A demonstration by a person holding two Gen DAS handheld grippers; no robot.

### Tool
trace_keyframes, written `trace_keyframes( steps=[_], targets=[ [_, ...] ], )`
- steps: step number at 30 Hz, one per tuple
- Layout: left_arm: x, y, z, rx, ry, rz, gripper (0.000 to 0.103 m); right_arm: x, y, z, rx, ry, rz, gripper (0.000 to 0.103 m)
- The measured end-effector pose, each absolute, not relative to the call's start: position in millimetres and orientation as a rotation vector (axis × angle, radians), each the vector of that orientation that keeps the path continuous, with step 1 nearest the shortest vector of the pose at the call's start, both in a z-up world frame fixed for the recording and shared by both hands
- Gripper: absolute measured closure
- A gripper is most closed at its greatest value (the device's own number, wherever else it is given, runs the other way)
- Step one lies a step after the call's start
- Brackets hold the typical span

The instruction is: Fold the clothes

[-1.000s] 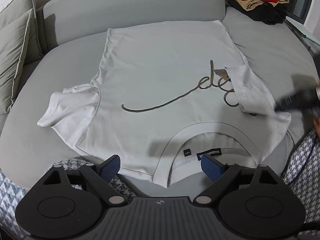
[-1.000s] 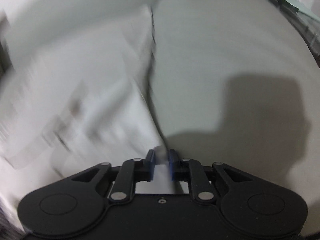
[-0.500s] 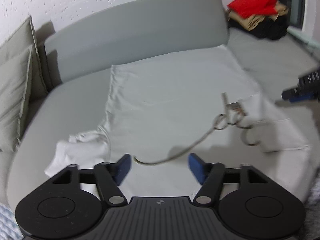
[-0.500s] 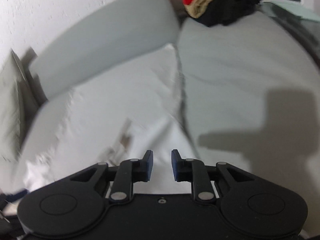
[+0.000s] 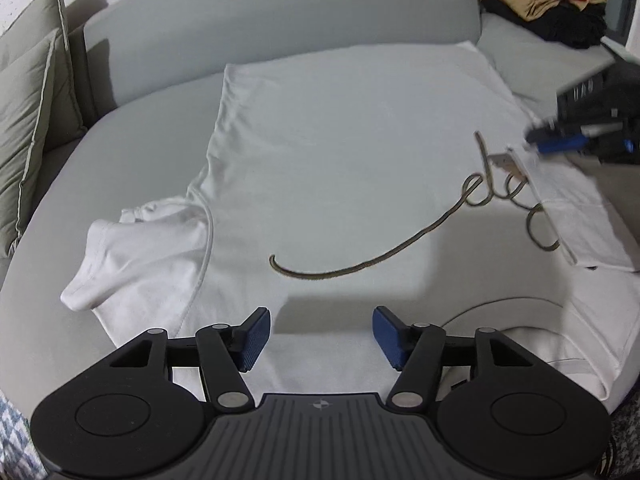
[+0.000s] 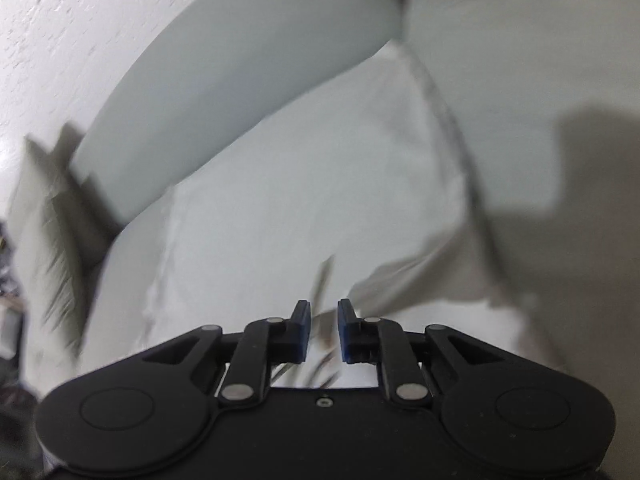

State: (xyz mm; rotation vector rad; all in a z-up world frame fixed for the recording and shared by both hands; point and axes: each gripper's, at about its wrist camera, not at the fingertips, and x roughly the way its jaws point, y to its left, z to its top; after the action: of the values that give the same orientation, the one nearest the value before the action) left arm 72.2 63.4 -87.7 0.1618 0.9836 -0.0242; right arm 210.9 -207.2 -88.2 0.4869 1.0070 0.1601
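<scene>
Both pairs of jaws hold nothing: the left gripper (image 5: 318,338) stands wide over the shirt's near edge, and the right gripper (image 6: 324,330) shows a narrow gap. One second ago the right one pinched cloth; now it is free, and the right sleeve (image 5: 576,224) lies folded inward over the printed script. So one side fold seems done, while the left sleeve (image 5: 132,256) lies spread out and crumpled near the sofa's left edge. The white T-shirt (image 5: 340,168) lies flat on the grey sofa (image 5: 280,12), collar toward the front edge. Its cloth looks soft, thin and matte; the sofa is smooth and rounded.
</scene>
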Motion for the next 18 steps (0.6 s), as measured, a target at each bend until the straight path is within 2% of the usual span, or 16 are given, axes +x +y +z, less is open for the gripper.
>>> trace_keyframes(
  steps=[3,5,7,9,11,18],
  targets=[
    [65.8,60.3,-94.9,0.171,1.019,-0.039,0.045,192.6,-204.1,-96.1,0.402,1.110,0.126,0.091],
    [54.8,58.4,-94.2,0.191,1.014,-0.043,0.050,166.9,-195.9,-90.3,0.319,1.115,0.153,0.091],
    [43.4,59.7,-87.4,0.175,1.002,-0.060,0.050,140.6,-190.9,-78.3,0.262,1.145,0.185,0.091],
    [31.8,61.8,-79.0,0.150,0.988,-0.080,0.049,112.4,-191.1,-62.7,0.265,1.131,0.228,0.090],
    [27.0,61.1,-78.8,0.125,0.985,-0.080,0.049,89.4,-187.5,-56.6,0.272,1.112,0.271,0.085],
    [14.3,49.8,-92.1,0.149,1.090,-0.130,0.050,55.8,-178.7,-54.5,0.272,1.150,0.326,0.084]
  ],
)
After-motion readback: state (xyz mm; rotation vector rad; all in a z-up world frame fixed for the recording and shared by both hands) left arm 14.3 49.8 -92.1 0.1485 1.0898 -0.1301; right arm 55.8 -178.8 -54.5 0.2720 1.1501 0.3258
